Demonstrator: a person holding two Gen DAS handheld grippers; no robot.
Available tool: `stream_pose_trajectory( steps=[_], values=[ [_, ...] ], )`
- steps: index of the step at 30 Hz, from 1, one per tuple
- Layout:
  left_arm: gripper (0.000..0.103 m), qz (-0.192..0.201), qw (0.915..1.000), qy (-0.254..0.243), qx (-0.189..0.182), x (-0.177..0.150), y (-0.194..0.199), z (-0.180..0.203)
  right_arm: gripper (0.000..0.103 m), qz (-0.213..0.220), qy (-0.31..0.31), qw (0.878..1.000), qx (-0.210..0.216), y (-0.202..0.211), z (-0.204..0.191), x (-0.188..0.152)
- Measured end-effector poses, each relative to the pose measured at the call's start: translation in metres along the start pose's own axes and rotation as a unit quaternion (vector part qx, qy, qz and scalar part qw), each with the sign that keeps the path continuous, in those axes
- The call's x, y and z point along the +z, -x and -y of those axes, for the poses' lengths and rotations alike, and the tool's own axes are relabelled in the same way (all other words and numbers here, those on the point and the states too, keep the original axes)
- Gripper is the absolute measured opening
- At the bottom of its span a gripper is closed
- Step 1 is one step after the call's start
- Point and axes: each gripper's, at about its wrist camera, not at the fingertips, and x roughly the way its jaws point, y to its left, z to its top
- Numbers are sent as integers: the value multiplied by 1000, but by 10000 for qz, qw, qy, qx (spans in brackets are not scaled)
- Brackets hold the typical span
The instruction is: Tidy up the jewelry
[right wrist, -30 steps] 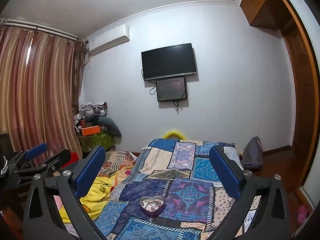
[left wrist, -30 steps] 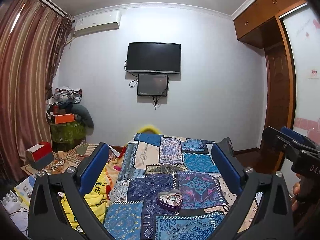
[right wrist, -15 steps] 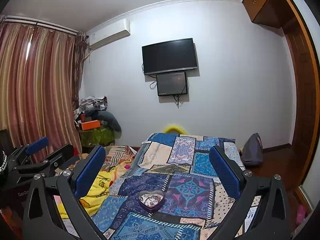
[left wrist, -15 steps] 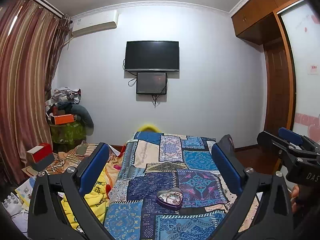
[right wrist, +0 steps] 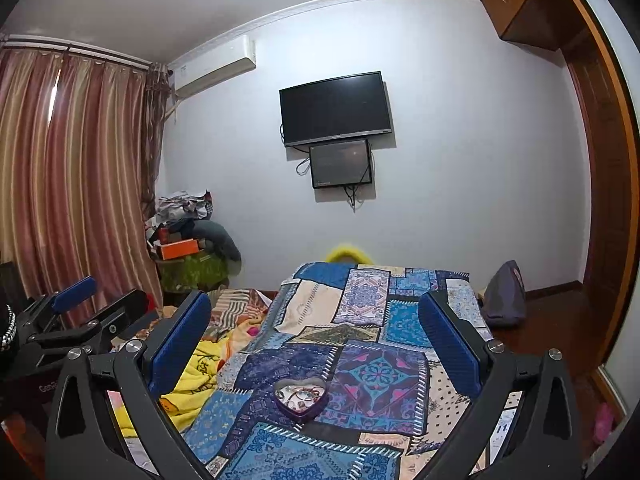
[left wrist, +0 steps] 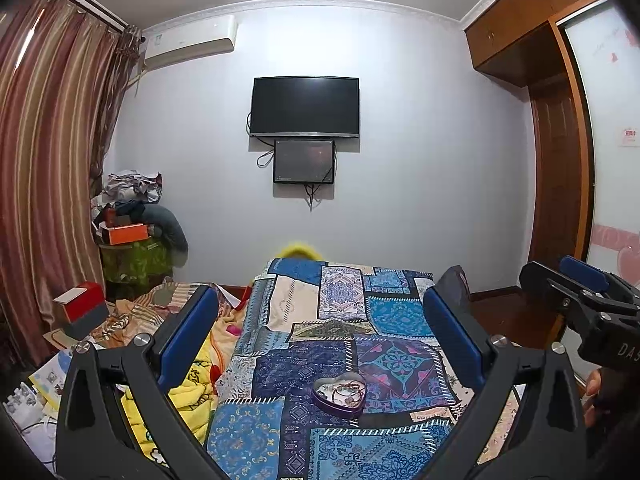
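Both tongs [left wrist: 320, 332] [right wrist: 316, 330] gape wide, seemingly empty.

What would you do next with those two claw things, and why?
Probably lower one gripper, say the right gripper, toward the heart-shaped tin on the patchwork bedspread. Both it and the left gripper are open, empty, and above the tin, which holds the jewelry.
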Motion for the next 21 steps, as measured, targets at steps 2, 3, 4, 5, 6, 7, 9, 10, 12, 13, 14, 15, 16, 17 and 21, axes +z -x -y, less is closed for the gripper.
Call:
stream_pose_trajectory(
  steps=[2,3,4,5,6,7,9,10,12,13,14,15,16,17,21],
  values=[
    [103,-10,10000,5,-7,0,-1,1,103,-5,-5,10000,2,0,0,0],
    [103,-11,10000,7,-6,0,-1,1,103,-6,-8,10000,0,0,0,0],
    [103,-7,10000,10,-3,0,-1,1,103,0,-12,10000,-3,1,1,1],
    [103,-3,10000,10,0,0,-1,1,103,-2,-20,10000,-5,1,1,0],
    [103,-12,10000,5,-5,0,-2,1,103,-8,-27,10000,-3,1,1,0],
    [103,-15,10000,3,-6,0,-2,1,103,-13,-36,10000,3,1,1,0],
    [103,-10,10000,3,0,-1,-2,1,103,-13,-50,10000,4,1,2,0],
    [103,-11,10000,9,0,-1,-2,1,103,-20,-52,10000,3,1,2,-1],
    [103,-19,10000,14,-14,-1,-2,1,103,-24,-55,10000,-4,0,2,-1],
    [103,-24,10000,20,-23,-1,-2,1,103,-30,-55,10000,-4,-1,2,-1],
    [103,-28,10000,24,-25,-2,-3,1,103,-37,-54,10000,-2,-1,3,-1],
    [103,-34,10000,25,-22,-2,-3,1,103,-44,-51,10000,-10,-1,2,-1],
    [103,-40,10000,24,-18,-3,-3,0,103,-55,-50,10000,-15,-2,3,-1],
    [103,-53,10000,25,-16,-3,-4,1,103,-62,-52,10000,-14,-2,3,-1],
    [103,-120,9999,34,-43,-5,-7,0,103,-83,-71,9999,-9,-3,4,-1]
  ],
)
